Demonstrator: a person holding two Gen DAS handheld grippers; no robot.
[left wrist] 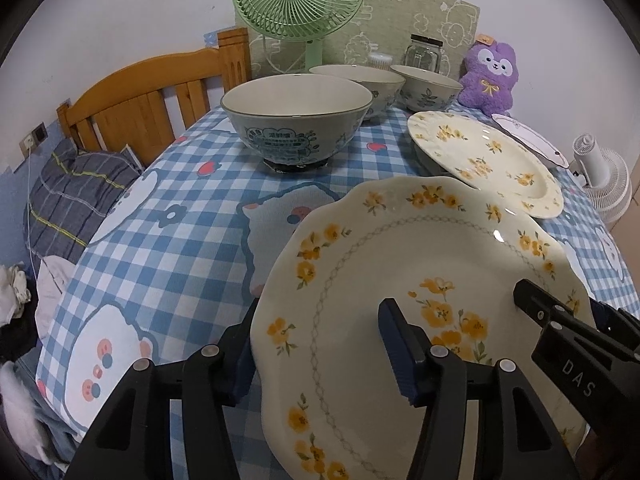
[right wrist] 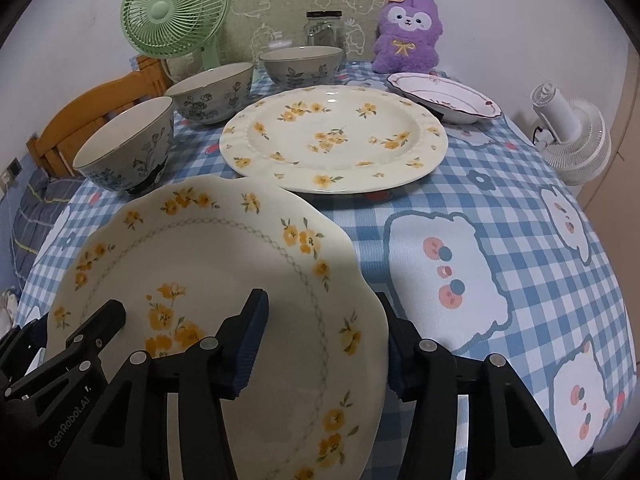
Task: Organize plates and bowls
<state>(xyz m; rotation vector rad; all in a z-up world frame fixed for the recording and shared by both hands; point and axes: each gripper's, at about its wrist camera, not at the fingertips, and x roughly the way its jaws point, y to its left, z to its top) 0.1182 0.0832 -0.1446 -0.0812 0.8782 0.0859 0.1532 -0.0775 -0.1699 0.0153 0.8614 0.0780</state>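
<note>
both grippers are sharing one thing: the scalloped plate (left wrist: 400, 272) with yellow flowers, nearest the person on the checked tablecloth (left wrist: 180, 216). the left gripper (left wrist: 320, 344) is straddling the plate's left rim, one finger under the edge and the other over the face, roughly half closed and seemingly pinching it. the right gripper (right wrist: 324, 340) is doing the same on the opposite rim, one finger on top and one outside the edge. so the plate is lying straight between them, tilted up on its far side, and neither hand is nearer than the other.

what the coming move is turning on, i think, is the bigger round plate (right wrist: 332, 136) sitting just beyond and slightly right, its near edge almost meeting the held plate's far rim. the pink plate (right wrist: 444, 96) is waiting farther back right, and three bowls (right wrist: 128, 148) are running in a row along the left. stacking probably means lifting forward and rightward, keeping both hands level.
</note>
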